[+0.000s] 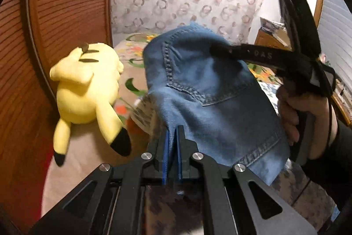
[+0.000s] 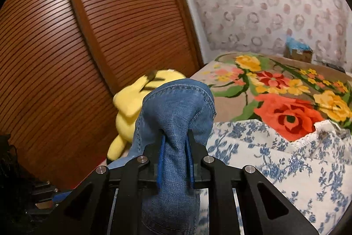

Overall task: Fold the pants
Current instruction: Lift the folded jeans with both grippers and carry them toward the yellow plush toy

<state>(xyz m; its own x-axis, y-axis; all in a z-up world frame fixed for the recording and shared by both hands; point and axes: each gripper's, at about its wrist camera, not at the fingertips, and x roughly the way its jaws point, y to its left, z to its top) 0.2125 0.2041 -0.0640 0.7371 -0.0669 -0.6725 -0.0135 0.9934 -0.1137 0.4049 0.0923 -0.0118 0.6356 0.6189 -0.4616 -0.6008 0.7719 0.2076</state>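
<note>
Right gripper [image 2: 175, 142] clamped on bunched blue denim pants [image 2: 176, 107]; fabric fills gap between blue pads [image 2: 161, 160], rises above fingertips in rounded hump, hangs below toward bottom edge of view. Yellow plush toy [image 2: 129, 102] behind pants, partly hidden, against brown slatted wardrobe door [image 2: 88, 36]. Floral blanket [image 2: 286, 98] covers bed. Blue-and-white floral cloth [image 2: 275, 158] lies on blanket's near part. Cardboard box [image 2: 299, 52] at bed's far edge by patterned wallpaper [image 2: 264, 3].

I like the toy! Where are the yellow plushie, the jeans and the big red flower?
yellow plushie [image 1: 85, 98]: left wrist view, on its body.
jeans [image 2: 173, 107]: right wrist view, on the bunched denim.
red flower [image 2: 288, 117]: right wrist view, on its middle petals.
</note>
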